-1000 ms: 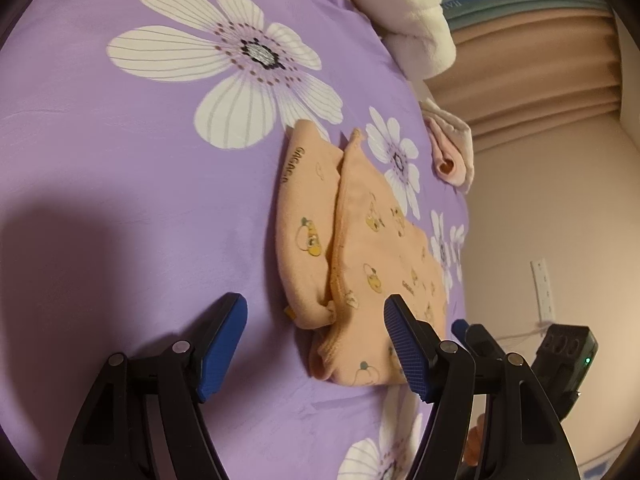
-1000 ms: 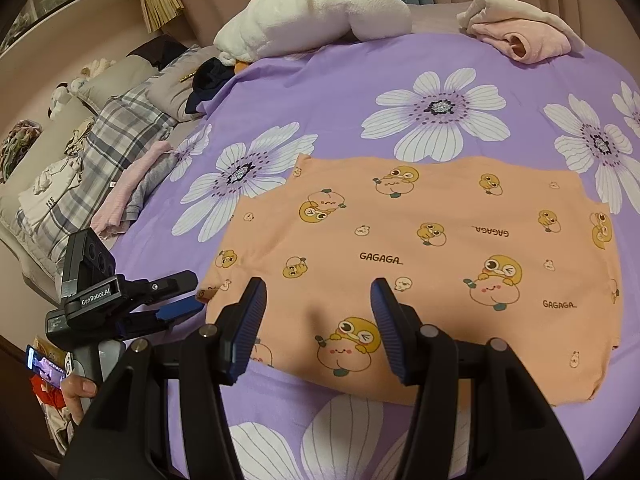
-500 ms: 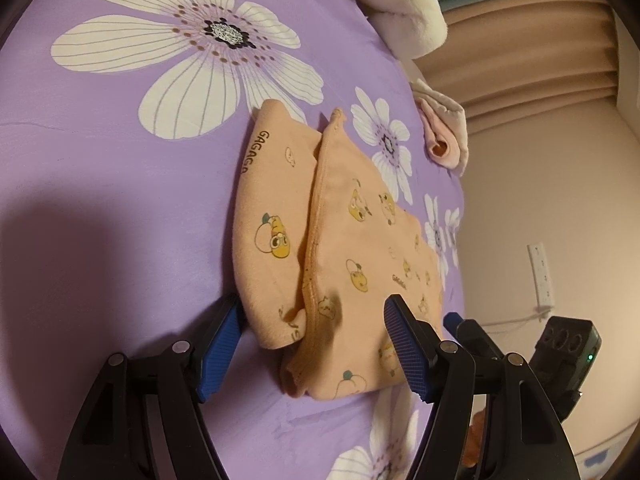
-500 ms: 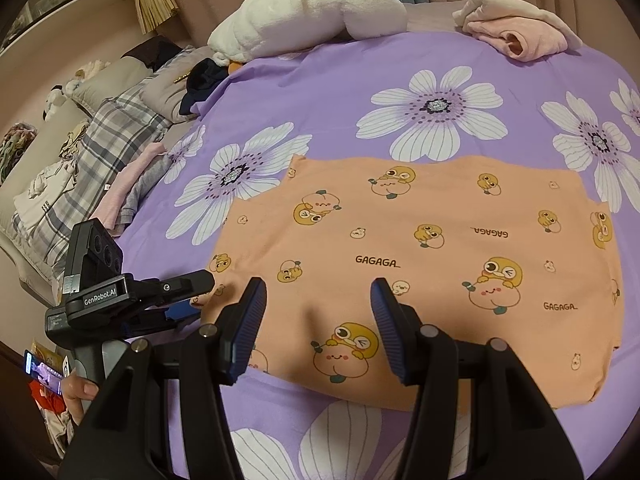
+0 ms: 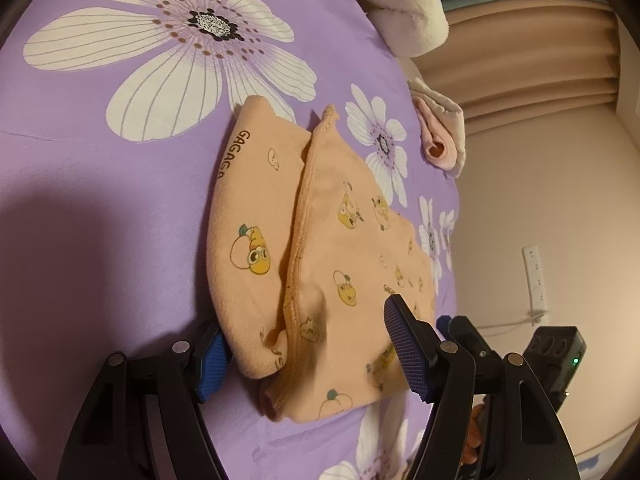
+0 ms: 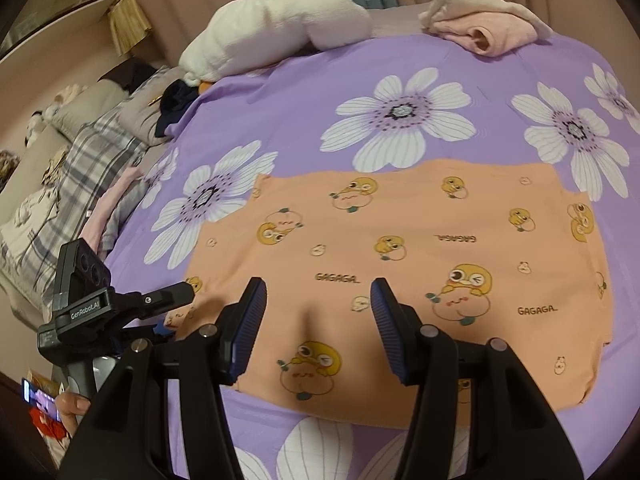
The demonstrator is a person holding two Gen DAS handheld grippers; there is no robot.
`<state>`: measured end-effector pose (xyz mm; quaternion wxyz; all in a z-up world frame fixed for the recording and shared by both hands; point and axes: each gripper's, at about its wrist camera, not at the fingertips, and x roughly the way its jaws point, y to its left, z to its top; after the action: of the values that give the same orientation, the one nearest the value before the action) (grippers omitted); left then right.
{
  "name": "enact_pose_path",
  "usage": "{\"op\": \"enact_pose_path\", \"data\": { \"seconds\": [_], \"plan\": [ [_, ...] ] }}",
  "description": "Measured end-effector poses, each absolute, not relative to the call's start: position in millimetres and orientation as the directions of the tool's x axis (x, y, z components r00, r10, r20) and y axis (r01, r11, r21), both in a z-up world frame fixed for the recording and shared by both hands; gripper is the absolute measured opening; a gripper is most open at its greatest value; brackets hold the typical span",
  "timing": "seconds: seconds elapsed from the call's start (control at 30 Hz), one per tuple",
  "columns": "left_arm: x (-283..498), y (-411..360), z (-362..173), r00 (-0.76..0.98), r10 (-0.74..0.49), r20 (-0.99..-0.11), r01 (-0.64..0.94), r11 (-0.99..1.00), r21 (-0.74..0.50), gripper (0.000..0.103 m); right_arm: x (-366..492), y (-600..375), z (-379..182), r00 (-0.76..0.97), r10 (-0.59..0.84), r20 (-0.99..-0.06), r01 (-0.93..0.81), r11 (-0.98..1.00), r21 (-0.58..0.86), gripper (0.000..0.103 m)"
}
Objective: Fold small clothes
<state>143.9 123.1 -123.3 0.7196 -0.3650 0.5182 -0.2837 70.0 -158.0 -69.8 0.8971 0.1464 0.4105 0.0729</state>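
The orange garment (image 6: 420, 264) lies spread flat on the purple bed (image 6: 304, 80), mid-bed toward its near edge; no full fold shows yet. The left claw (image 5: 308, 352) stands spread around its bunched end, the right claw (image 6: 318, 326) spread above its near hem, neither pinching.

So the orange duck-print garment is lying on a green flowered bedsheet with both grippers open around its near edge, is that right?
Not quite: the bedsheet is purple with white flowers, not green, as the right wrist view shows. The rest holds: the orange duck-print garment lies on it, with the left gripper and right gripper open around its near edge.
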Motion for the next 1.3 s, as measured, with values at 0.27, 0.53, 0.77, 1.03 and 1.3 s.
{"op": "enact_pose_path", "data": {
  "seconds": [0.27,0.53,0.77,1.03,1.3],
  "plan": [
    [148.9,115.8,-123.2,0.294,-0.784,-0.546,0.034,0.58,-0.814,0.069,73.7,-167.9,-78.8,0.64,0.251,-0.726,0.023,0.938,0.345,0.055],
    [152.3,111.6,-123.8,0.297,-0.78,-0.55,0.029,0.583,-0.812,0.069,73.6,-183.0,-79.7,0.65,0.248,-0.719,0.044,0.931,0.361,0.055],
    [153.3,110.8,-124.2,0.296,-0.78,-0.552,0.032,0.585,-0.81,0.069,75.3,-191.9,-83.8,0.646,0.248,-0.721,0.062,0.925,0.375,0.055],
    [154.7,109.5,-124.8,0.299,-0.776,-0.555,0.032,0.59,-0.807,0.069,76.3,-195.4,-85.8,0.65,0.25,-0.718,0.063,0.924,0.378,0.055],
    [157.1,106.8,-125.1,0.319,-0.742,-0.59,0.022,0.628,-0.778,0.064,77.5,-201.6,-86.9,0.651,0.26,-0.713,0.06,0.919,0.389,0.055]
  ]
}}
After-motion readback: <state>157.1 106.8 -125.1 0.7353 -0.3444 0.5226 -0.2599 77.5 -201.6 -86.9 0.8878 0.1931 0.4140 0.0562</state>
